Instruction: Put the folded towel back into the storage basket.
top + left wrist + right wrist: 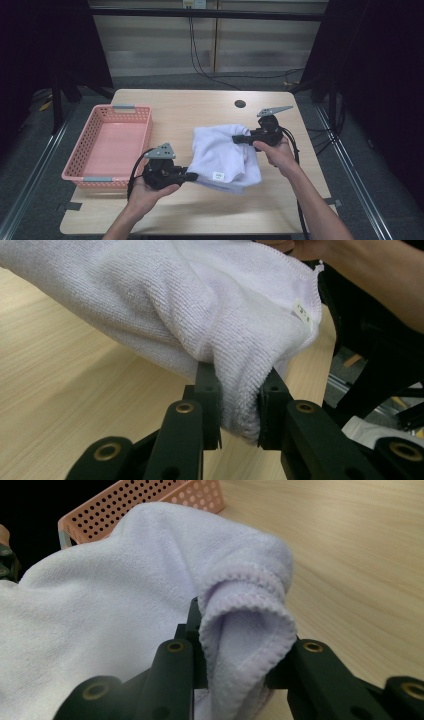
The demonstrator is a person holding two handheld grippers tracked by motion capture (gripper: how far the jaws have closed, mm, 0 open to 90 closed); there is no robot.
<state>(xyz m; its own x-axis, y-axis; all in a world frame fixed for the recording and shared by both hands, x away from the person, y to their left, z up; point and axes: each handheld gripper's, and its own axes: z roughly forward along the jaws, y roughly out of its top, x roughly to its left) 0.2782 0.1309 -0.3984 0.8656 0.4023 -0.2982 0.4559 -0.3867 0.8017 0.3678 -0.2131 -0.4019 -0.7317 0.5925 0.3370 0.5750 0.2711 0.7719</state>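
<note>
Towel (222,152), white and soft, hangs bunched between the two claws above the middle of the counter (200,210), just right of the pink basket (107,145). The left claw (192,176) pinches a thick fold at the towel's near lower edge; in the left gripper view the cloth is squeezed between both jaws. The right claw (236,139) grips a rolled hem corner at the far side, with the stitched edge curling over its jaws in the right gripper view.

Several things could go wrong from here, as I judge it. The right claw holds mostly a rolled edge, so a sharp pull apart could draw the hem out and drop that side onto the counter. The left claw bites a bulky wad, which may slip if layers slide over each other. The sagging middle could catch the basket rim if the towel is carried that way. The small label (218,175) marks the lower fold.
</note>
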